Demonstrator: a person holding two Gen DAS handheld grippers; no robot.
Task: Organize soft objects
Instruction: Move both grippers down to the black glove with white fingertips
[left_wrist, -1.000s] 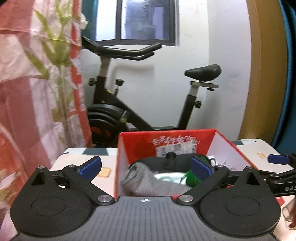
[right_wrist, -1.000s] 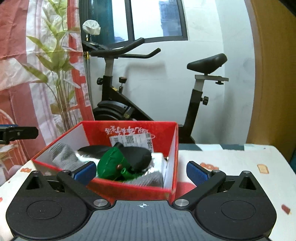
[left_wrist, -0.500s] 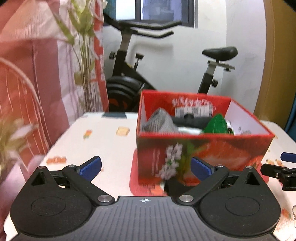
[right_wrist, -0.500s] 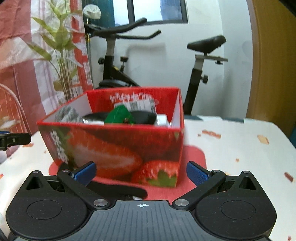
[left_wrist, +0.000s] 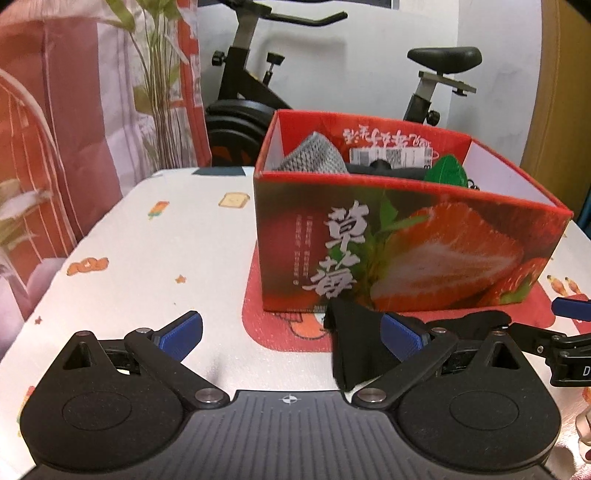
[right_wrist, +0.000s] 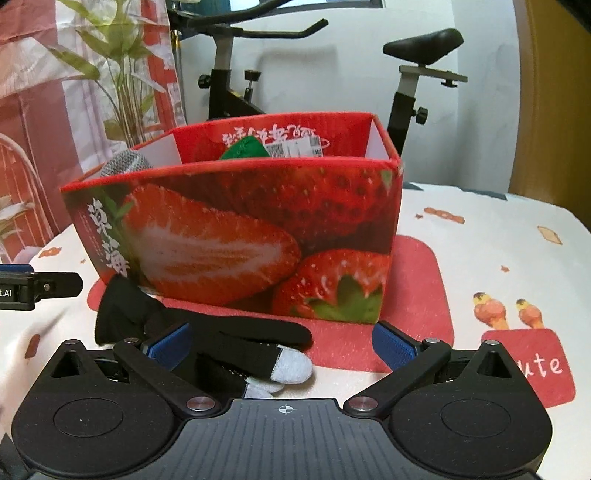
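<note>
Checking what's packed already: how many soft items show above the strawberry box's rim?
3: a grey knit piece at the left end, a black item in the middle, a green one right. More may lie hidden below.

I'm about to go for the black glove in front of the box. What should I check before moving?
1. Right hand-held gripper open: ok.
2. Left hand-held gripper open and holding nothing: ok.
3. Black glove lies flat on the table, outside the strawberry box: ok.
4. Glove centred between the right fingers: not ok, it sits toward the left finger.
5. Room left in the box: cannot tell.
</note>
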